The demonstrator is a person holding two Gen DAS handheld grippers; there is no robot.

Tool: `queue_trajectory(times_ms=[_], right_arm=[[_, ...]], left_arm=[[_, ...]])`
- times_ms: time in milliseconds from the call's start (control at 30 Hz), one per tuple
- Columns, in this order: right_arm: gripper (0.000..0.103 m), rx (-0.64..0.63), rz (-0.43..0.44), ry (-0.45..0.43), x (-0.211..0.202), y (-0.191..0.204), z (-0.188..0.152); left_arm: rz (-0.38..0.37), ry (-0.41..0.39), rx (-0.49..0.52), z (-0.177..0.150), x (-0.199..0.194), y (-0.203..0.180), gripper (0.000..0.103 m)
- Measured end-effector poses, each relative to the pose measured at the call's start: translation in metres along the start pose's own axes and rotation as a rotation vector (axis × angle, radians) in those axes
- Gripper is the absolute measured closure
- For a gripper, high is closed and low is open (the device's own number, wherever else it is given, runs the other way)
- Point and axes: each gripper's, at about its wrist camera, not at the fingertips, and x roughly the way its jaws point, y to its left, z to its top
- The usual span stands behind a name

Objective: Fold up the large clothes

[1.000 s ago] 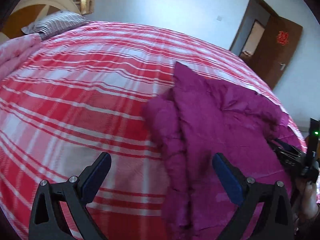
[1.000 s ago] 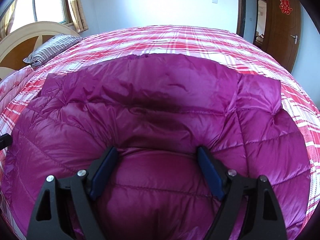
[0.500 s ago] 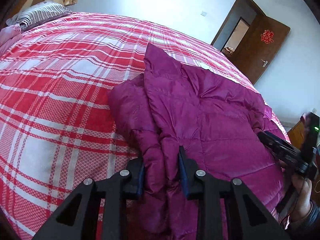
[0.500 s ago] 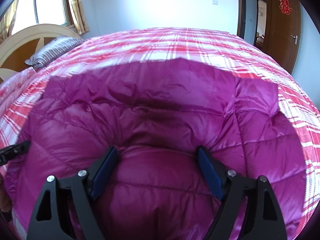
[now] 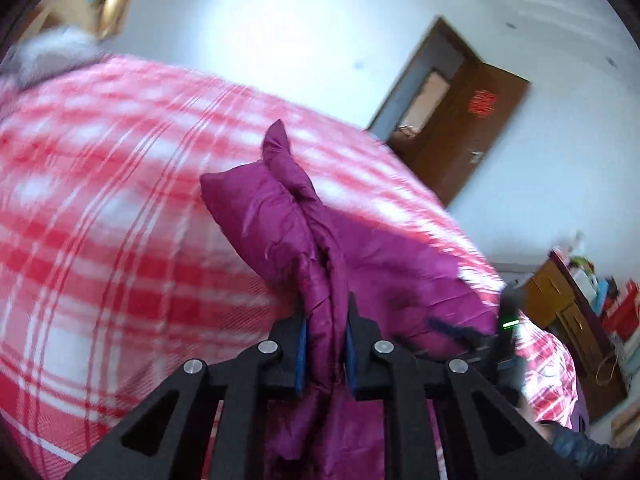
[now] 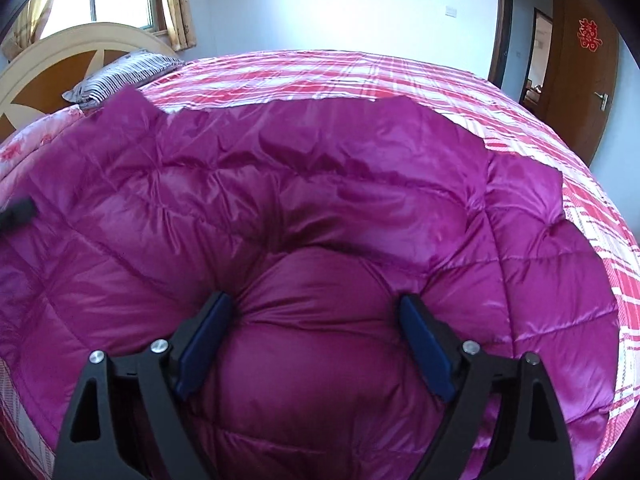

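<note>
The left gripper (image 5: 325, 334) snapped closed on the magenta down jacket's (image 5: 280, 220) near-left edge and lifted it; the right gripper's (image 6: 316, 336) jaws widened slightly over the padding.

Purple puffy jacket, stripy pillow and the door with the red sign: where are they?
Purple puffy jacket (image 6: 320, 200): right wrist view, quilted middle.
Stripy pillow (image 6: 120, 76): right wrist view, its top.
Door with the red sign (image 6: 580, 92): right wrist view, brown panel.
</note>
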Motion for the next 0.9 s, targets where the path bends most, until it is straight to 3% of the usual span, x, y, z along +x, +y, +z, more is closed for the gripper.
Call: queue_trajectory(times_ms=[200, 367, 467, 600, 633, 767, 833, 900], right_arm=[[0.013, 0.028, 0.040, -0.013, -0.002, -0.006, -0.002], [0.013, 0.098, 0.147, -0.035, -0.032, -0.044, -0.010], [0.013, 0.169, 0.137, -0.071, -0.069, -0.095, -0.021], [0.013, 0.398, 0.042, -0.205, -0.130, -0.200, -0.026], [0.013, 0.442, 0.054, -0.236, -0.140, -0.218, -0.024], [0.018, 0.392, 0.172, -0.275, -0.160, -0.241, 0.006], [0.019, 0.318, 0.323, -0.258, -0.156, -0.225, 0.026], [0.019, 0.238, 0.448, -0.166, -0.138, -0.203, 0.044]], left_arm=[[-0.086, -0.040, 0.170, 0.030, 0.010, -0.115, 0.088], [-0.102, -0.052, 0.328, 0.024, 0.043, -0.187, 0.088], [-0.107, -0.033, 0.452, 0.001, 0.071, -0.222, 0.088], [-0.070, -0.011, 0.604, -0.046, 0.111, -0.253, 0.088], [-0.063, -0.004, 0.640, -0.059, 0.122, -0.258, 0.088], [-0.025, 0.018, 0.828, -0.109, 0.153, -0.274, 0.088], [-0.013, 0.011, 0.921, -0.127, 0.156, -0.278, 0.088], [-0.009, 0.003, 0.959, -0.136, 0.152, -0.276, 0.088]])
